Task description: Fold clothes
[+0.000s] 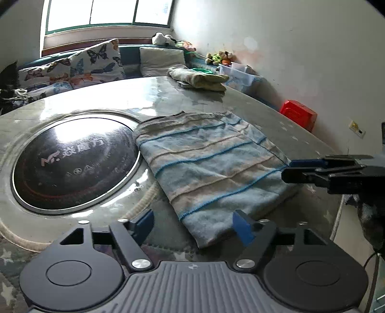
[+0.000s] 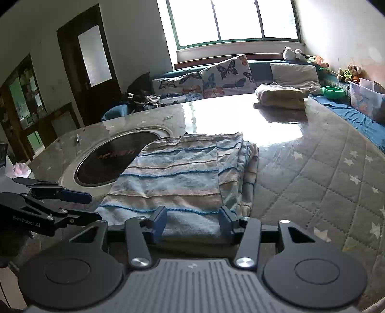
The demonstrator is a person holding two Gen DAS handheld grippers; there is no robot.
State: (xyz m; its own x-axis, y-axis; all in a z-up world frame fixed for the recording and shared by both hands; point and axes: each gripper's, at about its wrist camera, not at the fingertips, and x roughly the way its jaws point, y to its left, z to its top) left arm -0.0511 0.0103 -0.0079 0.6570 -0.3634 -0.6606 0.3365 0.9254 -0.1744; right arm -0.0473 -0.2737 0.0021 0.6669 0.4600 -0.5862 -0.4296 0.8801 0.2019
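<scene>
The towel (image 1: pixel 211 166), blue with tan bands and thin blue stripes, lies folded flat on the table (image 1: pixel 168 96), its long axis running from the near edge towards the far side and the window (image 2: pixel 231 21), while the stripes run across it. One far corner overlaps the rim of the round black hob (image 1: pixel 74 163) set into the tabletop; in the right wrist view folded layers are stacked along its right edge. Beyond it, at the far side of the table, sits a second folded cloth (image 2: pixel 281 96), tan in colour. The left gripper (image 1: pixel 192 226) hovers at the towel's near corner with its blue pads spread wide, the cloth's tip lying between them but not pinched. The right gripper (image 2: pixel 195 221) is at the towel's near edge with its jaws parted about halfway; the hem lies between the pads, and I cannot tell whether they touch it.
</scene>
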